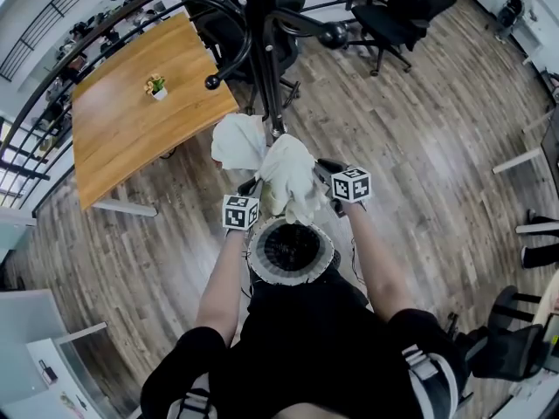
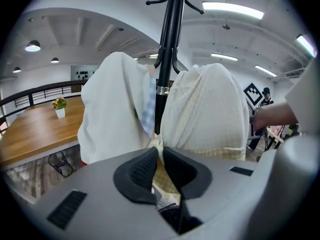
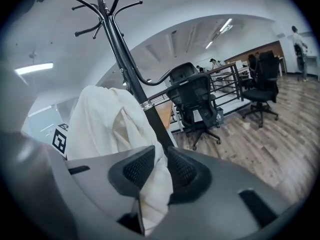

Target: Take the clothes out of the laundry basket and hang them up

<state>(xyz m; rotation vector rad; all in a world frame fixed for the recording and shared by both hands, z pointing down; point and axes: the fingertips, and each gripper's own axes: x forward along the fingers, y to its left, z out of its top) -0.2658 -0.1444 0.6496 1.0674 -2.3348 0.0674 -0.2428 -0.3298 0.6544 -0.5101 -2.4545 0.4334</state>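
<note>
We hold both grippers close to the black coat stand (image 1: 266,68), one on each side of its pole and directly above the laundry basket (image 1: 255,256), which stands on the wooden floor (image 1: 437,164) at the foot of the stand. The white garment (image 1: 286,175) is out of the basket and bunched against the pole. In the left gripper view it bulges on both sides of the pole, with a strip of pale blue check showing between the bulges. The left gripper (image 2: 161,151) has its jaws drawn together on a fold of yellowish checked cloth at the lower edge of the garment, and the pads pinch it. The right gripper (image 3: 161,153) has its jaws slightly apart. A fold of the white garment hangs down through the gap, and we cannot confirm that either pad presses on it. A wooden desk (image 1: 131,125) stands to the left of the stand and carries a small potted plant (image 1: 155,85). Black office chairs (image 1: 397,11) stand beyond the stand, well apart from the garment.
</note>
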